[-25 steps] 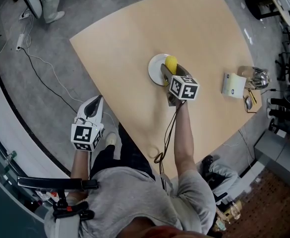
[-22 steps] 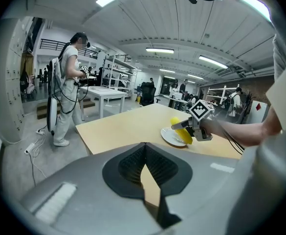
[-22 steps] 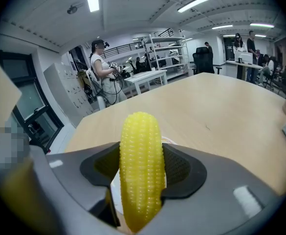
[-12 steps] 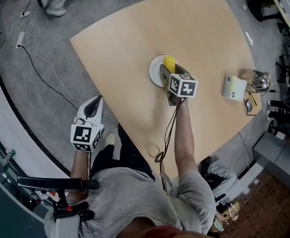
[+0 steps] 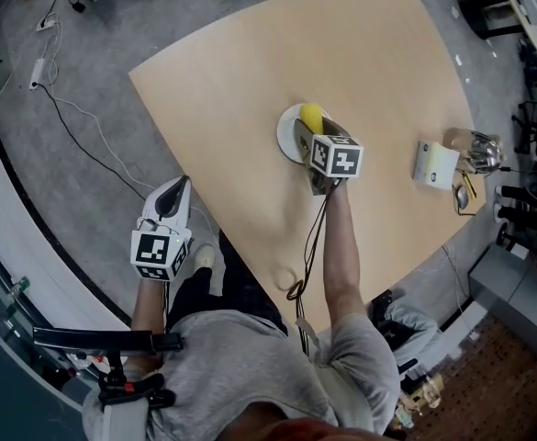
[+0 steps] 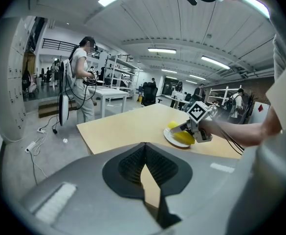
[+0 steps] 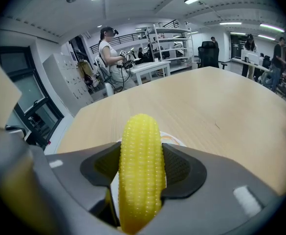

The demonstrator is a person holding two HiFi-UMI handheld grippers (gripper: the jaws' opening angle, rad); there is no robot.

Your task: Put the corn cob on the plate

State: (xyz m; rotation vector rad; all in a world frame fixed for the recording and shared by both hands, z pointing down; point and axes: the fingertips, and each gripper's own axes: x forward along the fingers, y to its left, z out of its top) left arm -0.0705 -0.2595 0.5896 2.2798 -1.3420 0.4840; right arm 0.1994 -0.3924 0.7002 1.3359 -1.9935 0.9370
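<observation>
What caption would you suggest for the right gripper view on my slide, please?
Yellow corn cob clamped in the right claw, held over the white plate on the wooden table.

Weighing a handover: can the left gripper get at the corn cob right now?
Probably not: the left gripper hangs off the table edge, jaws together, well short of the corn cob, which the right gripper clamps over the plate.

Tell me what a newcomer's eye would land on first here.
The bright yellow corn cob stands out first, clamped between the jaws of the right gripper just over the white plate in the middle of the tan table. Next comes the left gripper, held off the table's near edge above the floor, jaws together on nothing.
</observation>
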